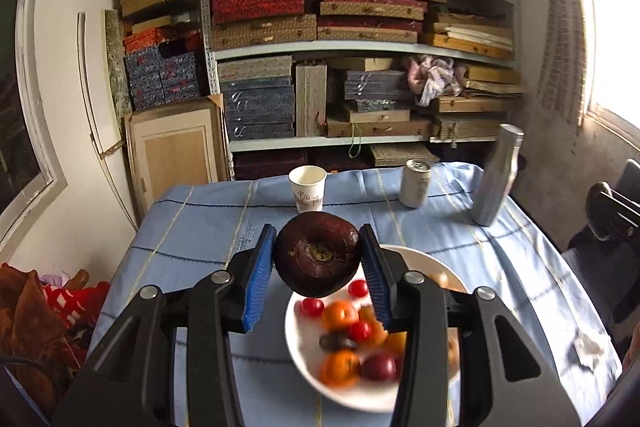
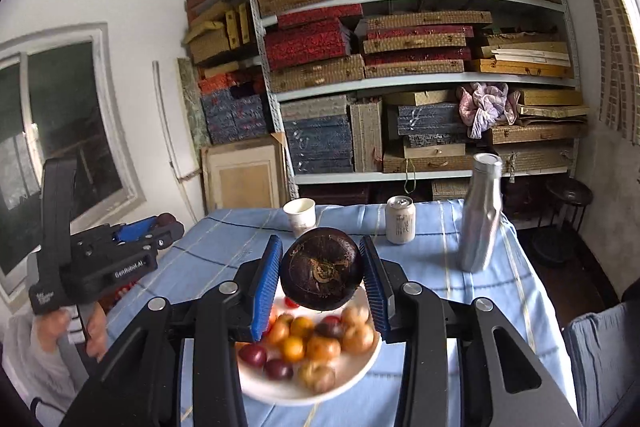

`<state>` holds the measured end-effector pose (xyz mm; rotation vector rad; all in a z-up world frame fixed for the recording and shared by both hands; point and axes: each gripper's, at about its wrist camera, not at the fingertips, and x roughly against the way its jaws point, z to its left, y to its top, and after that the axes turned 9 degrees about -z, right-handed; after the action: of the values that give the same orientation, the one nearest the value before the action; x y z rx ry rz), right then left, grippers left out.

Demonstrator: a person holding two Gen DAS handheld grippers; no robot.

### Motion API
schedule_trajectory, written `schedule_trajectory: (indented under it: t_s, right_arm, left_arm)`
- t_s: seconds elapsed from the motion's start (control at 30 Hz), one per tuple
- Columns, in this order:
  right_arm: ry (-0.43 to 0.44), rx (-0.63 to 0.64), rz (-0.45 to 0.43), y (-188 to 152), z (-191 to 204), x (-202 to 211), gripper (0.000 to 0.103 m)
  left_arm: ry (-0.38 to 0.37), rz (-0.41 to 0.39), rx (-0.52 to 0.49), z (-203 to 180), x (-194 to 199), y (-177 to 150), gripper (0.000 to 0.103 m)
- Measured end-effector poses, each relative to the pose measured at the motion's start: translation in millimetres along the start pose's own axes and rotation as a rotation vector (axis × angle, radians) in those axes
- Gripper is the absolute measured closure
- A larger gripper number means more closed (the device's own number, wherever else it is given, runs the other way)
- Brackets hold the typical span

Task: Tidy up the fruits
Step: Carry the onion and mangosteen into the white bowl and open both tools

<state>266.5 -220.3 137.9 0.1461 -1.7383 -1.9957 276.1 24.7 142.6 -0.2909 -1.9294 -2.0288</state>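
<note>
- Left wrist view: my left gripper [image 1: 318, 259] has its blue ribbed fingers [image 1: 260, 279] pinching a dark brown water chestnut [image 1: 318, 255] by its two sides. It is round and flattened, glossy, with faint rings around a pale, crusty stem scar that faces the camera.
- It hangs in the air above the far edge of a white plate [image 1: 304, 359], clear of the fruit below.
- On the plate I see blurred small fruit: red cherry tomatoes [image 1: 312, 307], orange round ones [image 1: 340, 315] and a dark purplish one [image 1: 378, 367].
- The plate sits on a tabletop [image 1: 192, 227] under a light blue striped cloth. Far on it stand a paper cup [image 1: 307, 187], a can [image 1: 415, 185] and, to the right, a silver bottle [image 1: 496, 175].
- Right wrist view: my right gripper [image 2: 322, 269] pinches a second water chestnut [image 2: 322, 269] the same way between its fingers [image 2: 266, 285]. This one is nearly black-brown, with a rough tan stem scar at its middle.
- It too is held up over the plate's [image 2: 280, 393] far part, above orange, yellowish and purple fruit [image 2: 322, 347].
- At the left, a person's hand [image 2: 72, 331] grips the handle of the other gripper [image 2: 160, 223].
</note>
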Motion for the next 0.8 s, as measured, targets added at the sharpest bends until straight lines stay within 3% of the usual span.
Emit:
schedule_trajectory:
  t_s: [0.13, 0.4, 0.67, 0.8]
  right_arm:
    - [-0.018, 0.014, 0.067, -6.5, 5.1, -60.7, 0.063]
    - [-0.032, -0.008, 0.283, -63.8, 2.3, -170.8, 0.063]
    - [-0.054, 0.011, 0.453, -109.7, 3.1, -231.5, 0.063]
    - [-0.074, 0.036, 0.511, -121.9, 6.5, -243.8, 0.063]
  left_arm:
    - [0.009, 0.051, -0.032, -11.9, -52.1, -7.1, 0.061]
    - [-0.037, 0.217, -0.016, -21.1, -149.1, -48.5, 0.061]
    - [-0.041, 0.332, 0.001, -15.0, -205.1, -83.4, 0.061]
    - [-0.035, 0.340, -0.001, -13.8, -214.7, -93.4, 0.061]
